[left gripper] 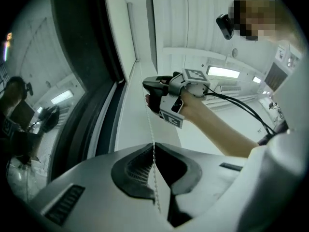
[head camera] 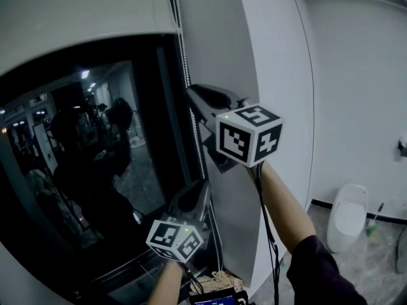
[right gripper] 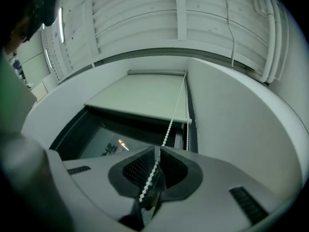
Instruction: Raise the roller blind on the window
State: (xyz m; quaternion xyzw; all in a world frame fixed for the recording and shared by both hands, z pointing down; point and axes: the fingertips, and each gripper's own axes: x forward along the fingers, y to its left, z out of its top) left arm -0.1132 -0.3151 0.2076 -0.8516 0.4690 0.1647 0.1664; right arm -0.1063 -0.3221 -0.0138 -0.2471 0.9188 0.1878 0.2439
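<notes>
we are gripping the bead chain (head camera: 185,59) with both grippers at the right edge of the window (head camera: 95,170). our right gripper (head camera: 194,97) is sitting higher, at about 12 o'clock from our left gripper (head camera: 194,196). in the right gripper view its jaws are pressing together on the chain, which is running from between them up toward 1 o'clock to the end of the roller blind (right gripper: 140,98). in the left gripper view the jaws of the left gripper are also closing on the chain; the beads are passing through the point where the tips meet and climbing toward 12 o'clock, where the right gripper is holding the same strand beside the white wall (left gripper: 130,124).

the blind is covering only the upper part of the window. in the head view its lower edge is crossing at 11 o'clock, with dark glass showing below it. a dim reflection of a person is showing in that glass.
</notes>
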